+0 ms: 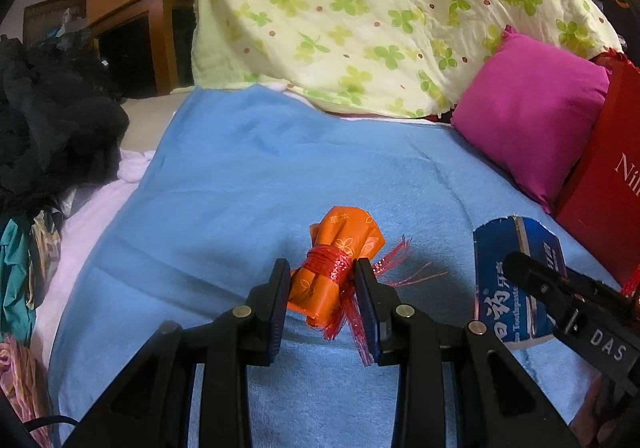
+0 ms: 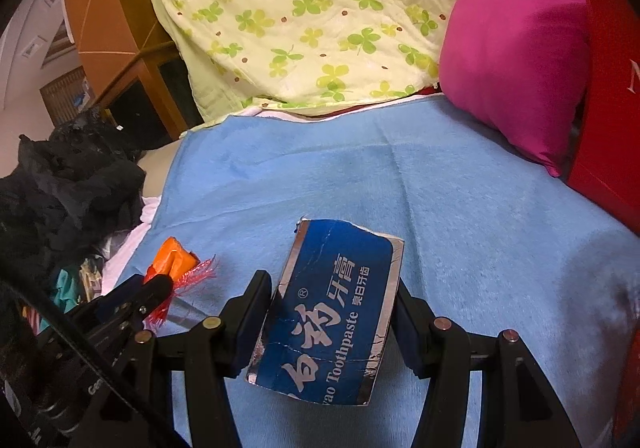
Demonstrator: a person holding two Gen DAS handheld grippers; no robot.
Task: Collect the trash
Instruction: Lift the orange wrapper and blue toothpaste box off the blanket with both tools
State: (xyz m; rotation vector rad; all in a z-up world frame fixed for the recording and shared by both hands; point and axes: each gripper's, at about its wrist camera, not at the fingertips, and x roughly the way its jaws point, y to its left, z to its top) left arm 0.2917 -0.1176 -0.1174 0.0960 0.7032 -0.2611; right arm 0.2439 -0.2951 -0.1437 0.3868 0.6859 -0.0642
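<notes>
Left wrist view, orange wrapper bundle between jaws, toothpaste box between right jaws

Both claws are matte black plastic. The left claw has angular linkage arms with triangular cut-outs, brass-coloured round pivot pins and dark blue ribbed pads. The right claw is built the same, its side marked "DAS" in white letters. A black cable runs beside it.
</notes>
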